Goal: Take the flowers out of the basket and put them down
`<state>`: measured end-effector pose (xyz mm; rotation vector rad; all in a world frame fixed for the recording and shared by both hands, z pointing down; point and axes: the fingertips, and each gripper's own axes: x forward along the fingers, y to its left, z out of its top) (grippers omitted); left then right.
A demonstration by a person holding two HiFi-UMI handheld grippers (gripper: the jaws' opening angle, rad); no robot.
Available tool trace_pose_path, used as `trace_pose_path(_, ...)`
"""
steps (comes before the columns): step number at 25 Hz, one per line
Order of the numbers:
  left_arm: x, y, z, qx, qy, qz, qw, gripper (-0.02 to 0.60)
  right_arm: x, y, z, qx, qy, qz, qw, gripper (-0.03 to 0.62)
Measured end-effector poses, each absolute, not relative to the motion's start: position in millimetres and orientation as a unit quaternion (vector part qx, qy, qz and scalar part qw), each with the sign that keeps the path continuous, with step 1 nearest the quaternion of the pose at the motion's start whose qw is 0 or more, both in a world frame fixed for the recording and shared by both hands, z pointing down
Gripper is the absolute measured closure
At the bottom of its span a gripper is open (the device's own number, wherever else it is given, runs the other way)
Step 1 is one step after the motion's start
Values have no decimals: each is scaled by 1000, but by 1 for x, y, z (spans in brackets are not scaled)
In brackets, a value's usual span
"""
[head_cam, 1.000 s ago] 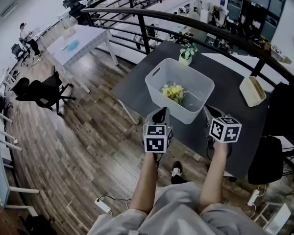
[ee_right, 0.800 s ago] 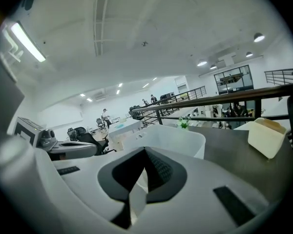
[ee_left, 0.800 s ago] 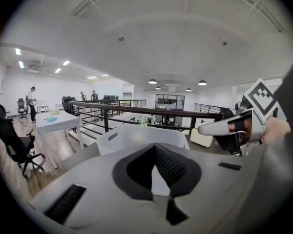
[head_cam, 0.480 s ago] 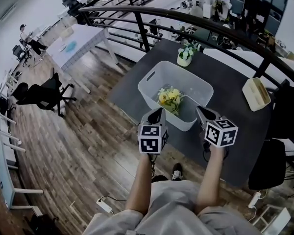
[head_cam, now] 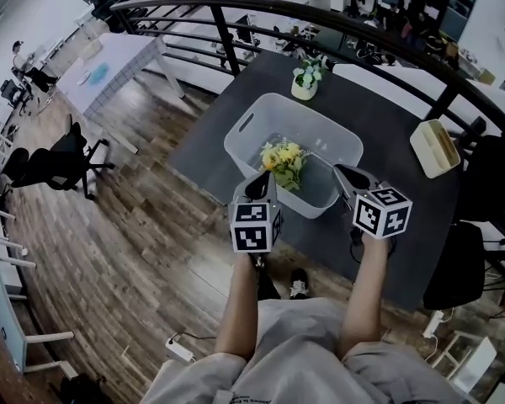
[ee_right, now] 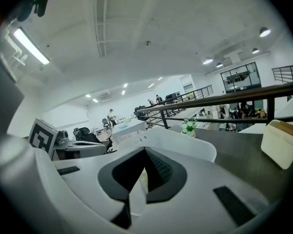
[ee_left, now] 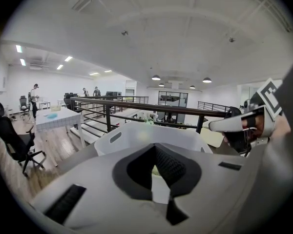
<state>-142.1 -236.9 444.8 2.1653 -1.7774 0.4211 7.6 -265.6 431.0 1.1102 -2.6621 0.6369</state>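
Hovering both grippers at the near edge of the white plastic basket [head_cam: 246, 128], I have my left gripper [head_cam: 259, 188] with its jaws pressed together and nothing between them. My right gripper [head_cam: 345, 175] is the same: jaws closed, empty.

The yellow flowers [head_cam: 283, 160] lie inside the basket, blooms bunched with green leaves under them, just ahead of my left gripper's tips and ahead and to the left of my right gripper. Neither gripper touches them. In the left gripper view a sliver of the bunch peeks through the notch just behind the closed tips.

The basket sits on the dark grey table [head_cam: 387, 112], its slotted handle on the far left wall from my left gripper. Beyond the basket, well past both grippers, a small potted plant [head_cam: 305, 77] with pale blooms stands near the table's far edge. Off to the right of my right gripper a beige box [head_cam: 435, 147] rests on the table, apart from the basket. A dark railing [head_cam: 337, 25] curves behind the table.
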Motion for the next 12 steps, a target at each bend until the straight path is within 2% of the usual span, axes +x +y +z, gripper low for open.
trace_pose_path(6,-161,-266,438,766,-609,150,142,555,-11,-284,428,403,-886,193,118,577)
trace_pose_path(12,-175,-294,439,776,-597,142,148,555,-29,-300,433,407,-880,162,183,577)
